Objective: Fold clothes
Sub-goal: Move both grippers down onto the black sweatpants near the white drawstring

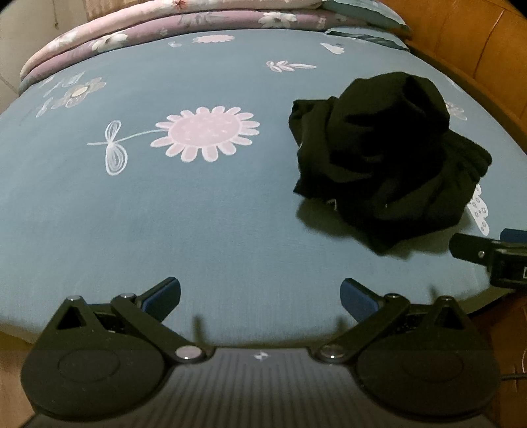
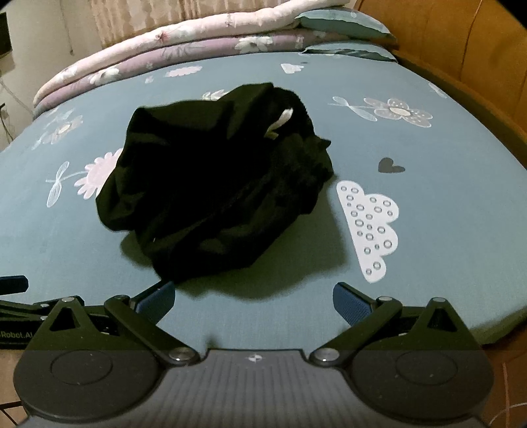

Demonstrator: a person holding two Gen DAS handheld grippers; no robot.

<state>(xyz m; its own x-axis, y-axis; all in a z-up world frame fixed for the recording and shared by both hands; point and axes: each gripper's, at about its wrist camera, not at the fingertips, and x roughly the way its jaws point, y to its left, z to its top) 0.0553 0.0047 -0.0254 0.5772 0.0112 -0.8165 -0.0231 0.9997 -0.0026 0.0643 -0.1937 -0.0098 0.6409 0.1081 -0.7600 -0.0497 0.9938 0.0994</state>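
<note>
Garment: a black garment (image 1: pixel 385 158) is seen crumpled in a loose heap on the bed, unfolded; a small white patch, perhaps a label, shows near its far edge in the right wrist view (image 2: pixel 214 184).
Place of the garment: it lies on the blue sheet (image 1: pixel 197 214) between a pink flower print (image 1: pixel 206 133) and a white cloud print (image 2: pixel 369 227); part of the flower is covered by it in the right wrist view.
Left gripper: the left gripper (image 1: pixel 260 296) is held with its jaws spread wide over bare sheet near the front edge of the bed; nothing is gripped, and the garment lies ahead and to its right, apart from it.
Right gripper: the right gripper (image 2: pixel 253 299) is likewise spread wide and empty; its left finger pad (image 2: pixel 158 301) is seen just beside the near edge of the garment, and contact cannot be told.
Grippers together: the two are side by side; a part of each shows at the edge of the other's view.
Back of the bed: folded floral quilts (image 2: pixel 171 42) are stacked along the far edge, with a blue pillow (image 2: pixel 342 21) beside them.
Frame: a wooden bed frame (image 2: pixel 461 56) runs along the right side.
</note>
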